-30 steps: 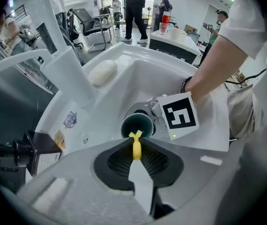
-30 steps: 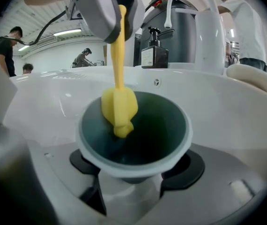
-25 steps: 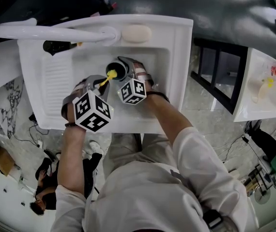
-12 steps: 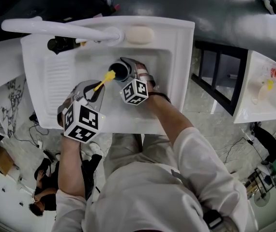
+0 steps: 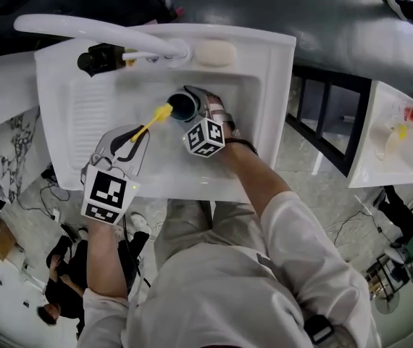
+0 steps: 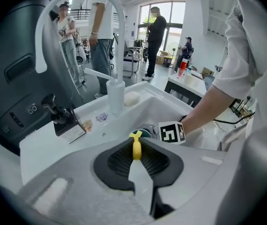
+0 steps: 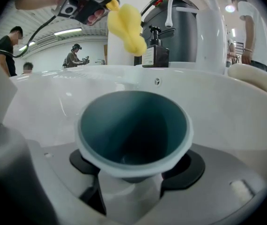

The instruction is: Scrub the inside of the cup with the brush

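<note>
While the right gripper (image 5: 198, 109) clamps a teal cup (image 5: 182, 106) low in the white sink (image 5: 272, 85), with its jaws spread wide around the cup's body and the cup's mouth turned up, the left gripper (image 5: 135, 138) has its jaws pressed together on the thin handle of a yellow brush (image 5: 152, 122). The brush's head is outside the cup, just off the rim on the left-gripper side. In the right gripper view it hangs above and beyond the cup's mouth, clear of it. A white faucet (image 5: 98, 35) arches across the back of the sink, its base next to a pale bar of soap (image 5: 215, 53). A dark dispenser bottle (image 5: 101, 58) stands on the rear ledge under the spout. A ribbed drainboard (image 5: 87, 122) lies to the left of the basin. A second basin (image 5: 391, 133) stands well apart at the right. In the left gripper view, several people (image 6: 157, 27) stand in the bright room behind the sink.
</note>
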The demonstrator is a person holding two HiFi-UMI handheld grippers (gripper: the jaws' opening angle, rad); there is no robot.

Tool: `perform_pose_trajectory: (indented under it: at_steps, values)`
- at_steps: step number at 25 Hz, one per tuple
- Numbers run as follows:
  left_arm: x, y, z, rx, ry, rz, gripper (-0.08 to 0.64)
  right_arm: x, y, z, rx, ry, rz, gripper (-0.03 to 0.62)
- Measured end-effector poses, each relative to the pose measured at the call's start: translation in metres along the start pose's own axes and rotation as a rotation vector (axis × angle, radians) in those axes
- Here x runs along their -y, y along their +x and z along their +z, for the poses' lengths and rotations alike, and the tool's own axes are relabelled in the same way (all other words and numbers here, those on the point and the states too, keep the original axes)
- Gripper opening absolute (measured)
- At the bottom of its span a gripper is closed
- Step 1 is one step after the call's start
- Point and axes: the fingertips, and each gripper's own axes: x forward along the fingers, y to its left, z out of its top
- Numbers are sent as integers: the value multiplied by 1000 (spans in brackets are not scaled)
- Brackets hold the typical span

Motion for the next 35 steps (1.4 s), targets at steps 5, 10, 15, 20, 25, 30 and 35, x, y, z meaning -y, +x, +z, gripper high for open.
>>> perform_pose_trajectory:
  at_steps: [5,10,15,20,25,30,35]
  values:
    - [-5,-21,0,137,-86,11,35,0,-1,0,-3,-1,1,356]
    - [-7,-42,3,222,-124,16,35,0,0,-1,-5,-3,1,356]
    - [-5,-57,16,301,-123,20,35,0,0,-1,-8,-6,0,357]
    - [-5,-73,23,366,-134,23,35,0,0,-1,-11,-9,5,362]
    - [-5,-79,21,377,-137,27,35,-1,1,-2,-21,-11,16,370]
    - [-3,-82,17,374,-138,28,35,-2,-2,2,-13,-5,33,394]
    - [-2,-88,18,383,-138,33,35,-3,-3,7,-13,19,49,452]
